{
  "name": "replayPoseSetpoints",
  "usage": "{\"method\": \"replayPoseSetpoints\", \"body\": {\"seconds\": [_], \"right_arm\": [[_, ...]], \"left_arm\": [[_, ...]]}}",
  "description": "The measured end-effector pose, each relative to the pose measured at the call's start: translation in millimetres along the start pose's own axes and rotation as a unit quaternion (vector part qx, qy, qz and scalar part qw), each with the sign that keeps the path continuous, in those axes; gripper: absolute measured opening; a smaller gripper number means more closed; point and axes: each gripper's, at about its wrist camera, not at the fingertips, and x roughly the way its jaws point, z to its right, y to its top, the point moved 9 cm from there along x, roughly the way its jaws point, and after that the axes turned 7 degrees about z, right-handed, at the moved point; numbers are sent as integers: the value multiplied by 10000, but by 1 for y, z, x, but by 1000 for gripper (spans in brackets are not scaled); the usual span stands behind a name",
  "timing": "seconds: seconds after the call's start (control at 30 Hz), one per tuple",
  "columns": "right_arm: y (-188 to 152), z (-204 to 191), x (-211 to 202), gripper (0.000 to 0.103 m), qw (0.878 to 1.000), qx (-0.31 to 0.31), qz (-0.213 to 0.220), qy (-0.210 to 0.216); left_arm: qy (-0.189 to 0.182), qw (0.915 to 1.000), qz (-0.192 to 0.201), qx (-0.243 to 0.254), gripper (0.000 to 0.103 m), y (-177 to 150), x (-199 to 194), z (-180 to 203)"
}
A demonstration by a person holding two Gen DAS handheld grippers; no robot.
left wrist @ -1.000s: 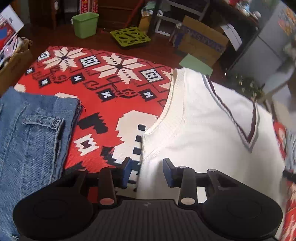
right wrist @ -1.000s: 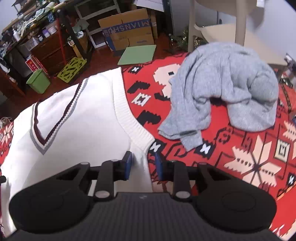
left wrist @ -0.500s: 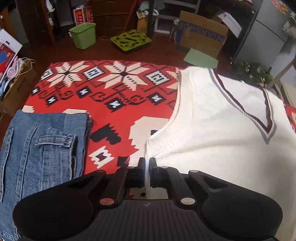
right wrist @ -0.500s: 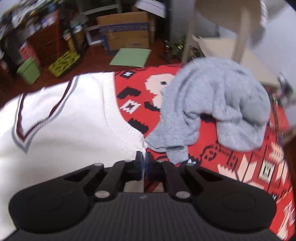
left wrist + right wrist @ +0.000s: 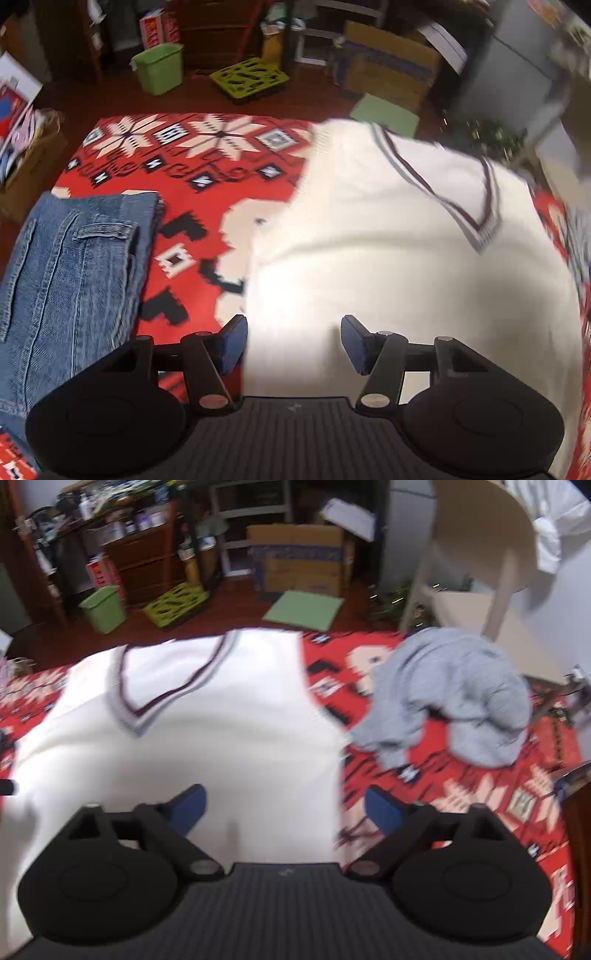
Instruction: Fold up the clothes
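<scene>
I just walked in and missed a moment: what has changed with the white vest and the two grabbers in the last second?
Both grippers, left gripper and right gripper, pinched shut at the white vest's lower corners, and now their jaws are opening with nothing clamped. The vest stays spread flat; the jeans and the grey sweater have not moved.

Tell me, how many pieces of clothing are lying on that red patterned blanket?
3: folded jeans at the left, a white V-neck vest spread in the middle, a crumpled grey sweater at the right. More may lie out of view.
</scene>
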Motion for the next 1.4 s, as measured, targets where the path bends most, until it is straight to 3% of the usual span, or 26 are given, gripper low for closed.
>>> {"method": "replayPoseSetpoints", "body": {"seconds": [0.13,0.37,0.47,0.53,0.6,1.1,1.23,1.4], "right_arm": [[-17,-22,1,102,9998,-59,-204,18],[-52,-44,23,102,9978,-274,-606,50],[-67,-41,35,102,9961,-288,-837,-75],[-71,-41,36,102,9962,-293,-808,-130],[-72,-41,36,102,9962,-275,-814,-146],[-71,-43,34,102,9954,-295,-897,-127],[-71,-42,34,102,9975,-217,-646,-170],[-76,-42,26,102,9994,-118,-144,-302]], "left_arm": [[39,9993,-200,318,69,-20,-2,26],[65,9977,-461,496,72,-45,15,47],[146,9984,-446,313,82,-43,18,46],[229,9984,-487,153,96,-43,21,42],[310,9981,-529,-20,103,-45,24,37],[131,9987,-440,228,103,-46,24,38],[18,9992,-69,398,103,-47,21,40],[123,9983,518,242,103,-54,13,38]]}}
